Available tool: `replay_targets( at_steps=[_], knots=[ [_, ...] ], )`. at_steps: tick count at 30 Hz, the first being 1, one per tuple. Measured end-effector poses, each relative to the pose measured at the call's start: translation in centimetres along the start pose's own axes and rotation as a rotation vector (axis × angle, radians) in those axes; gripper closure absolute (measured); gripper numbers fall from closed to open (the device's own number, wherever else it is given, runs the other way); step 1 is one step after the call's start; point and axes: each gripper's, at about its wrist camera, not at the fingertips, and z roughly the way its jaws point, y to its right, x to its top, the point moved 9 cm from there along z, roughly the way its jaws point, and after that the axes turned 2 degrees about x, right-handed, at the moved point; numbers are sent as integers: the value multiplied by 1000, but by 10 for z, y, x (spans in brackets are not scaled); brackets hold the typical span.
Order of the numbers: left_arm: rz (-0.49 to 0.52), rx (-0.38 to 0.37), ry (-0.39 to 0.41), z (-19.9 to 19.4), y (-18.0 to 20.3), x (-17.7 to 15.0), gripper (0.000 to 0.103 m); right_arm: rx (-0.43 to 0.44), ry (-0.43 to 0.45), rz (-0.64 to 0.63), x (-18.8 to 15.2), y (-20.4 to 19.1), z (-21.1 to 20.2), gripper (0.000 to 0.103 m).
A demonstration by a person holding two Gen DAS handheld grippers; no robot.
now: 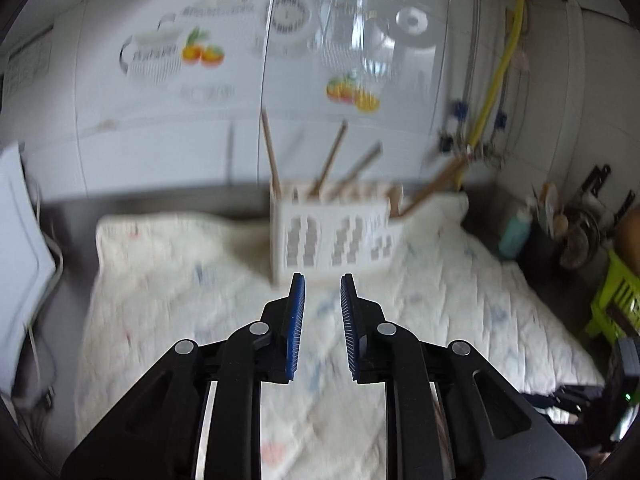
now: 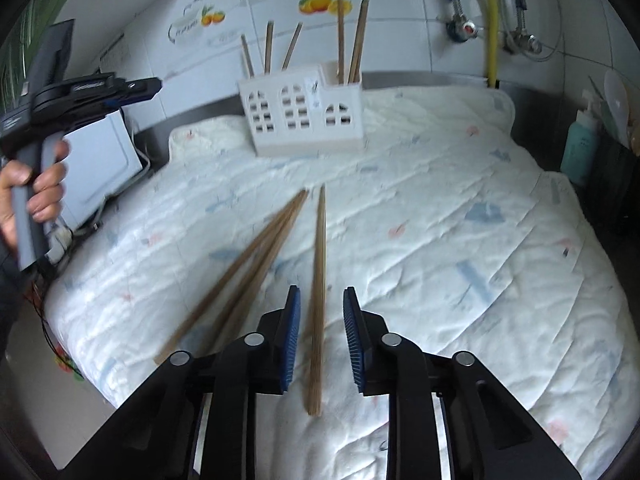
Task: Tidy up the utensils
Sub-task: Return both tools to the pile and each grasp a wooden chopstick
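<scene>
Item, nearest: right gripper (image 2: 322, 338), pads apart, astride a lone wooden chopstick (image 2: 319, 300) that lies flat on the quilted cloth (image 2: 460, 220) near its front edge. The blue pads (image 2: 291, 340) stand clear of the stick on both sides; nothing is clamped.

Item, just left of it: a loose sheaf of chopsticks (image 2: 244, 268), three or so, fanned diagonally toward the cloth's front-left corner. Blur hides the exact count.

Item, left side: left gripper (image 1: 322, 320), pads apart on empty air, nothing between them. It is seen from the right wrist view as a black tool (image 2: 76, 96) held in a hand (image 2: 38, 192) above the cloth's left edge, pointing toward the holder.

Item, far: white house-shaped chopstick holder (image 2: 302, 114) at the cloth's back edge, centre-left, with five chopsticks (image 2: 352, 40) already upright in its compartments.

Item, beyond: tiled wall with fruit decals (image 2: 316, 2), yellow hose (image 2: 492, 20), teal bottle (image 2: 580, 144) at the back-right corner.

Risks, as judged: the lone stick sits off-centre between the pads, nearer the left one, so a closing pinch may roll or skew it. A low approach could snag the soft cloth. Lifting near the stick's end would let the long part droop and clip the holder's rim.
</scene>
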Motion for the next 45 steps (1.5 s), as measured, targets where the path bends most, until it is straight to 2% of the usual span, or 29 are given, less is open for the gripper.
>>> replay_targets(
  at_steps=[8,10,14,21,24,27,33,37,42,45],
  knots=[
    [-13,-28,-94,-9,12,-76,84,-29,-45,-6,-22,-2,23,87],
    [-24,-56,-121,-11,20,-92,84,-37,-38,-11,-21,-3,23,88],
    [-30,-112,-172,-12,41,-124,84,-54,-37,-12,-20,-2,24,96],
    [-32,-196,-271,-5,81,-169,84,-50,0,-2,-13,-2,12,96],
    [-34,-215,-282,-2,93,-178,85,-50,26,-1,-6,-4,3,96],
    [-27,-201,-284,3,100,-183,85,-45,49,-5,0,-6,-6,96],
    [-74,-175,-299,16,95,-187,86,-34,79,-17,9,-14,-16,96],
    [-68,-168,-287,20,96,-185,86,-27,89,-21,12,-18,-19,96],
    [-34,-121,-264,20,97,-186,94,-23,108,-21,19,-18,-26,96],
    [-37,-125,-265,18,95,-183,95,-27,125,-23,25,-17,-33,96]
  ],
)
